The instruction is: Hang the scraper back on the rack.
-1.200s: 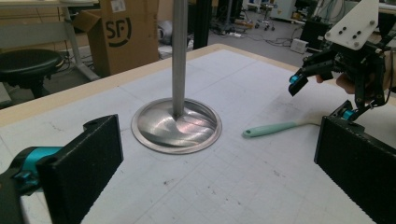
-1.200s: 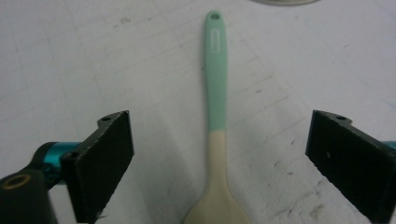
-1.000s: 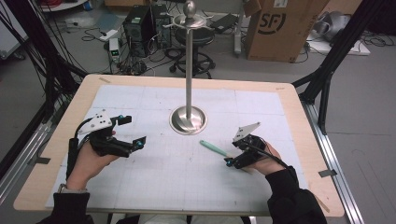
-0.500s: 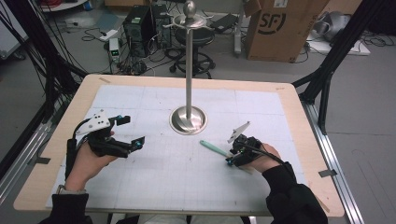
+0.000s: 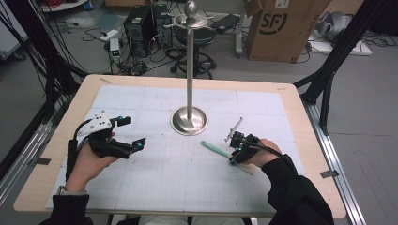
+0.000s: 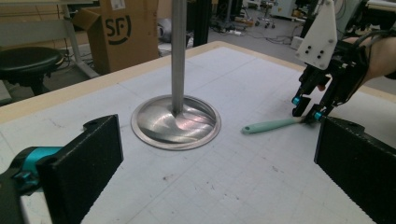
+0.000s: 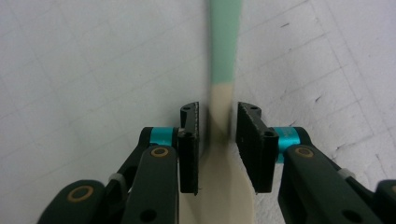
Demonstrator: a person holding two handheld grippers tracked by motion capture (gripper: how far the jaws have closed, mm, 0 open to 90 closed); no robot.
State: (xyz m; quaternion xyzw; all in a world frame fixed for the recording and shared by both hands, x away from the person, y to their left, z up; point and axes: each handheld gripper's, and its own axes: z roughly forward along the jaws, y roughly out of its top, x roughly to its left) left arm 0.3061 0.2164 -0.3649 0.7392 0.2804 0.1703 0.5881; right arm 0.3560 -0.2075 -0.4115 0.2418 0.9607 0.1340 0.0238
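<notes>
The table (image 5: 305,140) is a pale wooden board covered by a white gridded mat (image 5: 155,173). Beyond it, at about 1 o'clock in the high view, stands a brown cardboard box (image 5: 281,28) on the floor, and at 11 o'clock a dark computer case (image 5: 141,23).

Near the middle of the mat a metal stand (image 5: 189,70) rises upright from its round, dished base (image 5: 189,120).

At 9 o'clock from that base the left tool (image 5: 136,133) is held in the person's left hand (image 5: 89,161), its jaws spread wide with nothing between them; in the left gripper view the two black jaws frame the base from either side.

At 4 o'clock from the base, the right tool (image 5: 233,159) points down at the mat, held by the right hand (image 5: 263,157). Its jaws have just been closing. In the right gripper view they stand on either side of the spatula (image 7: 223,93), at the narrow neck where the mint-green handle meets the cream blade, with slim gaps visible on both sides, so they do not yet clamp it.

The spatula lies flat on the mat, its green handle pointing toward 10 o'clock, near the base but not touching it.
</notes>
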